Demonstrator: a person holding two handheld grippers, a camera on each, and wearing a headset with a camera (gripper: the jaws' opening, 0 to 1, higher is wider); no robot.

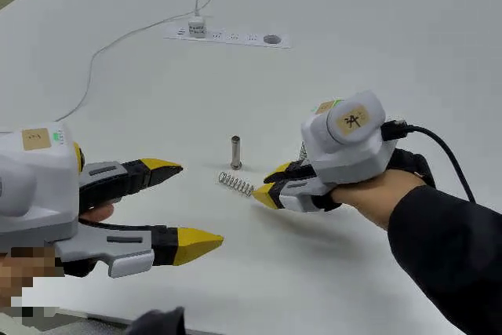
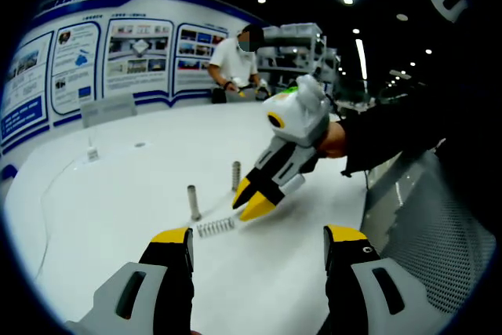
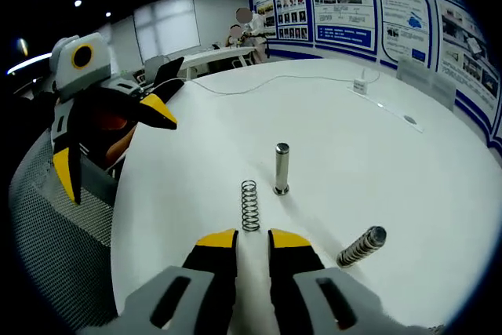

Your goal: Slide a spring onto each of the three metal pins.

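Observation:
A loose spring (image 1: 235,183) lies on the white table (image 1: 353,52), in front of a bare upright metal pin (image 1: 235,152). My right gripper (image 1: 265,187) is low over the table with its jaws a narrow gap apart, and the spring's near end (image 3: 250,208) sits just ahead of its tips (image 3: 252,239). A second pin (image 3: 361,246) wears a spring, to the right of that gripper. My left gripper (image 1: 184,203) hovers wide open at the near left, holding nothing. In the left gripper view, the spring (image 2: 216,227) and bare pin (image 2: 192,202) lie ahead of the jaws.
A white power strip (image 1: 227,37) with a plugged adapter and a cable (image 1: 102,49) lies at the far side of the table. The table's front edge runs just below the left gripper. People stand at another bench (image 2: 235,60) in the background.

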